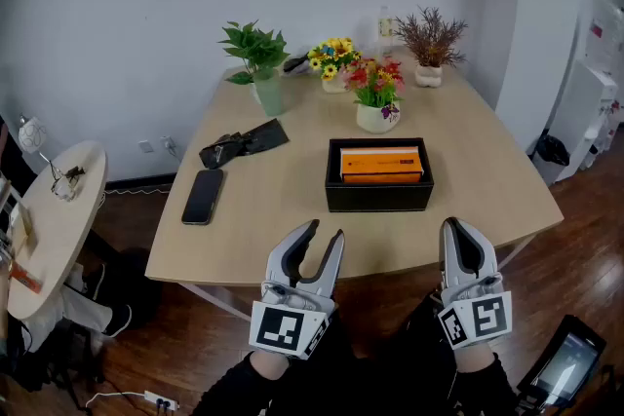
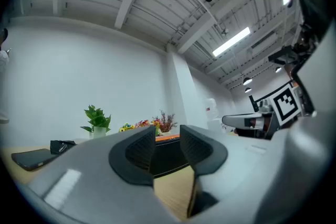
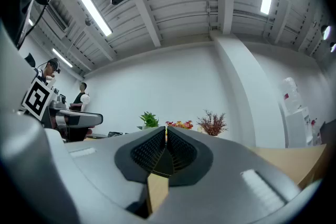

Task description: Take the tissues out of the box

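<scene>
- Tissues (image 1: 381, 164), an orange-topped pack, lay flat inside the black box (image 1: 379, 198), not yet lifted; the pack's long axis ran left to right across the person's front, in line with the box's own
- Box stood near the middle of the table (image 1: 487, 180), with a white pot of red flowers (image 1: 376, 107) just behind it and a phone (image 1: 203, 196) well off to its left
- From the tongs, the box lay straight ahead: both hovered at the table's near edge, one off each near corner, so the box sat between them and further in
- Left gripper (image 1: 325, 231) had its jaws partly apart with nothing between the pads; its own view looked through the gap straight at the box's dark front wall and the orange strip above it, so this was the one lined up
- Right gripper (image 1: 460, 227) had its jaws pressed together and empty, and pointed past the box's right end toward the plants at the far side
- Neither tip looked clearly nearer, but by aim and opening the left seemed readier to reach forward and down over the front wall; a pinch across the pack's short side looked the likelier fit, with the jaws set across that long axis
</scene>
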`<state>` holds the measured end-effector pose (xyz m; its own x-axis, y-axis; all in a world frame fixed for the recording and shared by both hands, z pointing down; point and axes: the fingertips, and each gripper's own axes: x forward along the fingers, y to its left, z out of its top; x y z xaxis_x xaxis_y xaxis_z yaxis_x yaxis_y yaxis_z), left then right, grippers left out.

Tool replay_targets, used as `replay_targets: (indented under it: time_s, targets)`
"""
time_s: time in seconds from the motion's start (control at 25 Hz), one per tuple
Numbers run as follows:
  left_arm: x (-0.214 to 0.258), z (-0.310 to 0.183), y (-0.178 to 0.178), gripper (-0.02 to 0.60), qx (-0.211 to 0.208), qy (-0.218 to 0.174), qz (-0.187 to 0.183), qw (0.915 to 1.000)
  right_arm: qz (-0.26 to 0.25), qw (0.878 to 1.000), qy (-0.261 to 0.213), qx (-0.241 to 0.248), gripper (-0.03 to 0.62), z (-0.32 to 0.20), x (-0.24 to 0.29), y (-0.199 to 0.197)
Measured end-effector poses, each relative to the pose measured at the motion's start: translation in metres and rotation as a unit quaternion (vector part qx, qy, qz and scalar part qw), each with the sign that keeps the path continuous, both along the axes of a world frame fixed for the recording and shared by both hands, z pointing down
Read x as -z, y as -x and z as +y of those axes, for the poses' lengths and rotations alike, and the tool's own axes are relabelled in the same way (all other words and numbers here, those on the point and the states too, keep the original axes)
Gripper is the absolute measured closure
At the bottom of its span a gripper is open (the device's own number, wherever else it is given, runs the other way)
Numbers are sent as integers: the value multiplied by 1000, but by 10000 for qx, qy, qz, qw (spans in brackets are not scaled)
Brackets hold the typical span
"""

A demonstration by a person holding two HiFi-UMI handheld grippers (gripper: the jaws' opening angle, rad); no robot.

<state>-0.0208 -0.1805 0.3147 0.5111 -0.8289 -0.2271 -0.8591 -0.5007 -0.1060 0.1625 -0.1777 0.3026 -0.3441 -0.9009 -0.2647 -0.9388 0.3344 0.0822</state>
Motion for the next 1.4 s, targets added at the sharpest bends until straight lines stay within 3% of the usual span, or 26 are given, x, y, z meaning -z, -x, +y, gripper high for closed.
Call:
replay_targets:
  time_s: [0.44,0.76,0.88,1.12,1.24,1.4]
  targets:
    - [1,-25,-7,456,-32,71,44,10000,5,9999,138,34,580,-31,-10,-2]
    - [8,-36,-18,453,-311,335,-471,9978,407,9984,269,289,568,-38,0,9]
    - [20,-39,-33,422,-677,432,-847,9932,718,9955,357,496,536,-42,11,18]
    - [40,-72,-44,406,-891,289,-1741,9803,1684,9817,581,673,513,-73,23,25]
    - [36,-96,-49,374,-1085,556,-2168,9686,2104,9703,838,854,499,-93,21,28]
    - [21,-122,-59,374,-1299,1088,-2466,9542,2541,9540,1207,1038,474,-116,10,34]
